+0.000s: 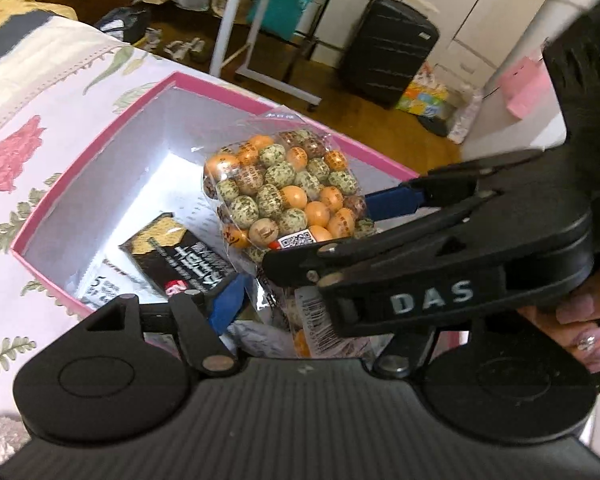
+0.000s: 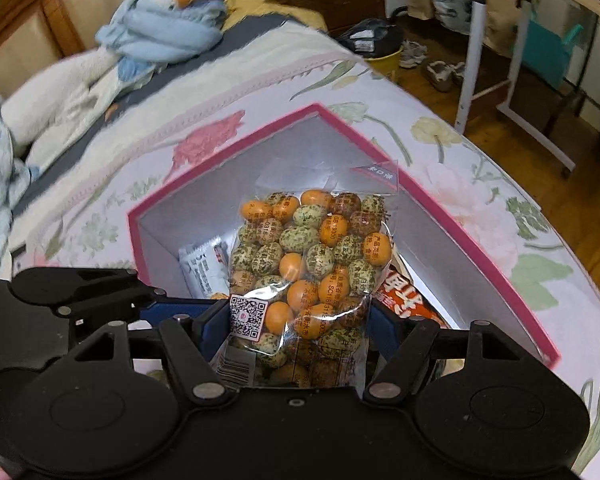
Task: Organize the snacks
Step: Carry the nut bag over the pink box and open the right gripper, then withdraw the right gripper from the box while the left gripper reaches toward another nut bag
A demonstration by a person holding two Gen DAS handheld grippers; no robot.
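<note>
Snacks are going into the pink box (image 2: 472, 224) on the floral bedspread (image 2: 460, 160); my right gripper (image 2: 296, 320) pinches the clear bag of coated nuts (image 2: 312, 256) at its lower end, held above the box's middle. At nine o'clock below it lies a white packet (image 2: 202, 268), at three o'clock a red one (image 2: 408, 300). My left gripper (image 1: 320, 256) shows a wide gap between its blue pads, holding nothing. Risk, I judge: the slick film slipping, or my two tools colliding, being so close.

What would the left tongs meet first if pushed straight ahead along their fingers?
Probably the clear bag of coated nuts that the right tongs hold over the pink box; depth is uncertain.
</note>
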